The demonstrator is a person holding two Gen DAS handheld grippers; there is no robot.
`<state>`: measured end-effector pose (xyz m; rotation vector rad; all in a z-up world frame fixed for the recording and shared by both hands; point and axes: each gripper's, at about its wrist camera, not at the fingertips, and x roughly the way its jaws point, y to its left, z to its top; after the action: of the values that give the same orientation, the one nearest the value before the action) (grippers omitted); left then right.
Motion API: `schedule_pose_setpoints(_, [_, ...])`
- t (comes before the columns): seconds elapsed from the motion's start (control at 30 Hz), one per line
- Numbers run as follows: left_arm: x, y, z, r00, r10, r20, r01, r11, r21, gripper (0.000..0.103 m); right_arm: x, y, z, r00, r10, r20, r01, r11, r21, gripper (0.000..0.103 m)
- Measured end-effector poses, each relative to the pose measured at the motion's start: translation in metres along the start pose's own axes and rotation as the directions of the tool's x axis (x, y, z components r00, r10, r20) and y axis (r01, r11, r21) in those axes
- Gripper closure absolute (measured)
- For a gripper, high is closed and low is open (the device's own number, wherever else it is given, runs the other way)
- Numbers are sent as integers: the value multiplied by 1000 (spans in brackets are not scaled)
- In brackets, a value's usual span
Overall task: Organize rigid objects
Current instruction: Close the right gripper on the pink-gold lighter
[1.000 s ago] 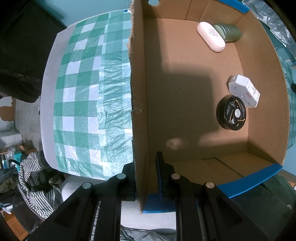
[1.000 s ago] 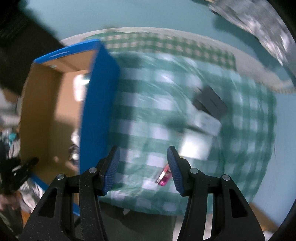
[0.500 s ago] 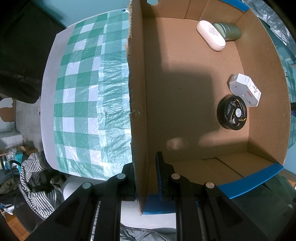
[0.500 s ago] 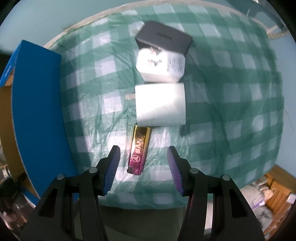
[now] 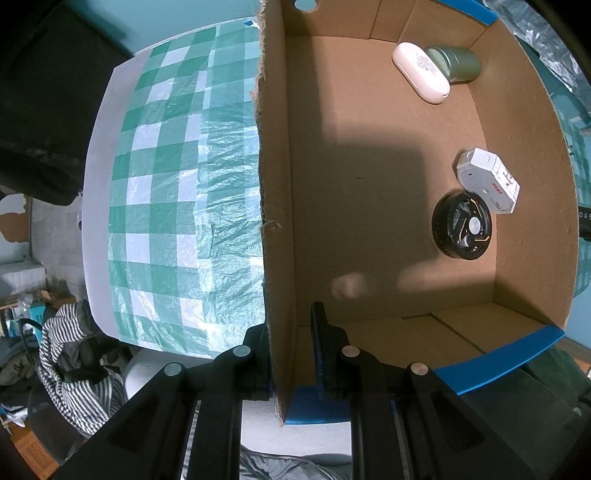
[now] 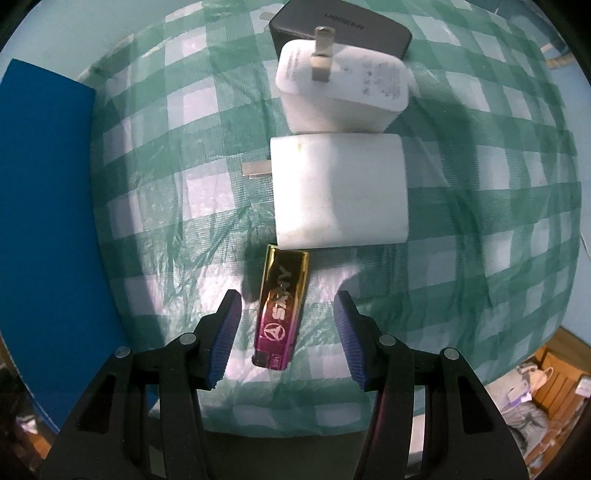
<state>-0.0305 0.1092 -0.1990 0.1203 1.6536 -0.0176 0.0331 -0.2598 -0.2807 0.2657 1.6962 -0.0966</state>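
From my left wrist, my left hand-held gripper (image 5: 291, 350) is clamped on the wall of the cardboard box (image 5: 275, 221). It holds four things: one white oval case (image 5: 420, 72), one green tin (image 5: 456, 63), one white octagonal box (image 5: 487, 180) and one black round fan (image 5: 462, 226).

From my right wrist, my right hand-held gripper (image 6: 287, 334) stands apart around one gold-pink lighter (image 6: 282, 306) on the bench (image 6: 498, 206), with two white chargers (image 6: 339, 194) and one dark charger (image 6: 340, 31) beyond.
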Motion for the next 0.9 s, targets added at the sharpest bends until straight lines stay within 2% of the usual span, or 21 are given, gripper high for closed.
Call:
schedule_pose_setpoints(0.03, [0,0,0,1000,0,0,0,1000,1,88,0,2,2,1000,-6,1,6,1000,0,51])
schedule_pose_setpoints(0.27, [1,0,0,1000,-1,-2,1,1000,-1,88,1,9,0,997,-71,26,70,998,2,80])
schedule_pose_setpoints(0.4, [1,1,0,1000,-2,-2,2,1000,0,88,1,8,0,1000,-29,5,29,999,-15,81])
schedule_pose_setpoints(0.57, [2,0,0,1000,-2,-4,2,1000,0,88,-4,22,-9,1000,-2,11,3,992,-125,81])
schedule_pose_setpoints(0.9, [4,0,0,1000,0,-6,0,1000,1,88,-27,44,-20,999,-5,40,15,963,-269,81])
